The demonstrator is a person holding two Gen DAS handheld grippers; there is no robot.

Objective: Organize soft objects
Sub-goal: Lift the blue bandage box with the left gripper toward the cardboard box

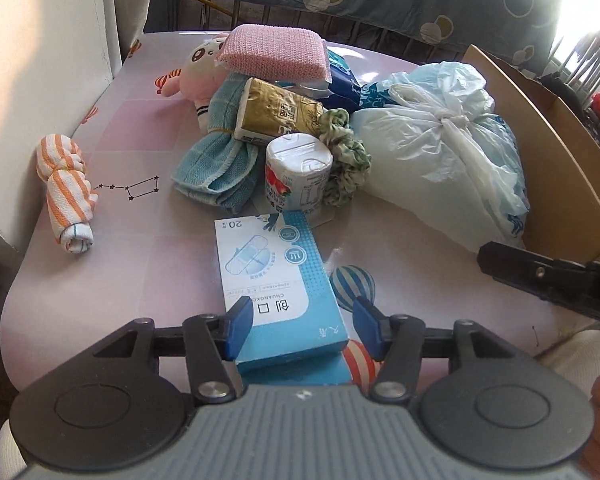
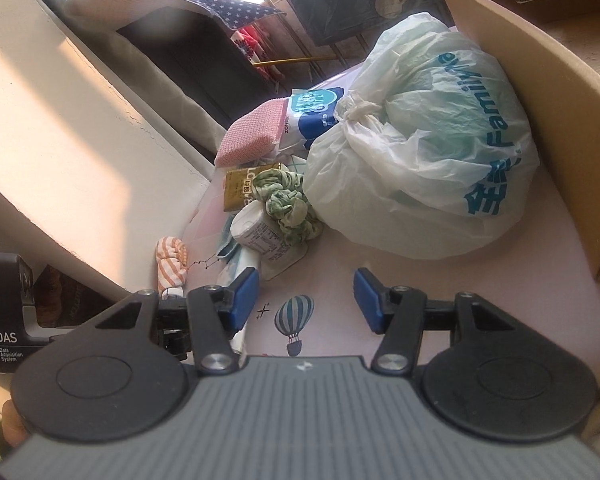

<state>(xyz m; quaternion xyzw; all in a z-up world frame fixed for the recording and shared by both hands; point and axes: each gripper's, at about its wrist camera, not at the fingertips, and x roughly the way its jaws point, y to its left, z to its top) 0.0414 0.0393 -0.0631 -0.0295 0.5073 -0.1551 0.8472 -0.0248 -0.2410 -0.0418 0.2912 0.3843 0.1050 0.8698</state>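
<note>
My left gripper (image 1: 304, 328) stands open over the pink table (image 1: 420, 280), with a blue plaster box (image 1: 276, 280) lying flat between its blue pads; the right pad is clear of the box. Beyond it lies a heap: a wrapped toilet roll (image 1: 296, 172), a green scrunchie (image 1: 346, 160), a teal towel (image 1: 216, 168), a gold tissue pack (image 1: 280, 112), a pink sponge (image 1: 274, 52) and a plush rabbit (image 1: 196, 72). An orange-striped rolled cloth (image 1: 66, 192) lies apart at the left. My right gripper (image 2: 306, 300) is open and empty above the table, facing the scrunchie (image 2: 292, 208) and a tied plastic bag (image 2: 420, 160).
An open cardboard box (image 1: 540, 120) stands at the table's right edge, right behind the plastic bag (image 1: 440, 132). A blue wipes pack (image 2: 316, 112) lies behind the sponge. A cream wall (image 1: 40, 80) borders the table on the left, with railings and hanging cloth beyond the far edge.
</note>
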